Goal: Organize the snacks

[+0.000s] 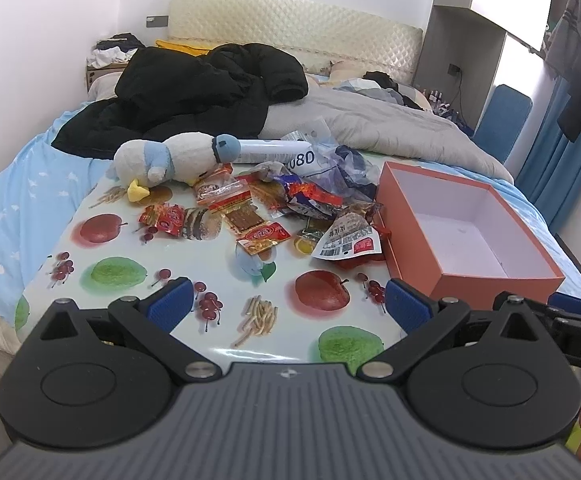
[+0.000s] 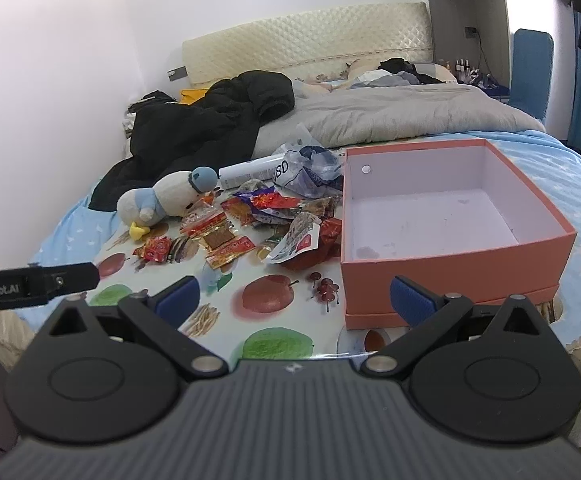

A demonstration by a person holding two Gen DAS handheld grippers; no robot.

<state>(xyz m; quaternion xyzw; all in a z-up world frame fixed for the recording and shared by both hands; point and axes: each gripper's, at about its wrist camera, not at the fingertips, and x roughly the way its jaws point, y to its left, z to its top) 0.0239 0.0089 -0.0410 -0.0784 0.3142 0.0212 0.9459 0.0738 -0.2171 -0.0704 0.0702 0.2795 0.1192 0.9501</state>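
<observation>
Nothing is being gripped yet: the left claw [image 1: 288,304] and the right claw [image 2: 294,300] are both being held wide open and empty, low over the near edge of the fruit-print counter [image 1: 130,276]. The snack packets [image 1: 250,216] are being left in a loose pile ahead of the left claw, and ahead and to the left of the right claw, with the orange box [image 2: 450,264] sitting open and empty straight ahead and slightly right of the right claw, touching the pile's edge. Probably the first pickup is being lined up. It would go best if one packet at the pile's near edge, like the white-and-red pouch [image 1: 348,240], is being pinched by a flat corner so neighbours aren't dragged along, then dropped well inside the box. The plush duck [image 1: 170,160] and crumpled plastic bag [image 1: 330,168] beyond the pile are best avoided. Readable stuff: "080" on the white tube [image 1: 274,152], "enRobot.AI" on the left tool's side in the right view, "DAS" on the other tool in the left view. Packet text is too small to read.
</observation>
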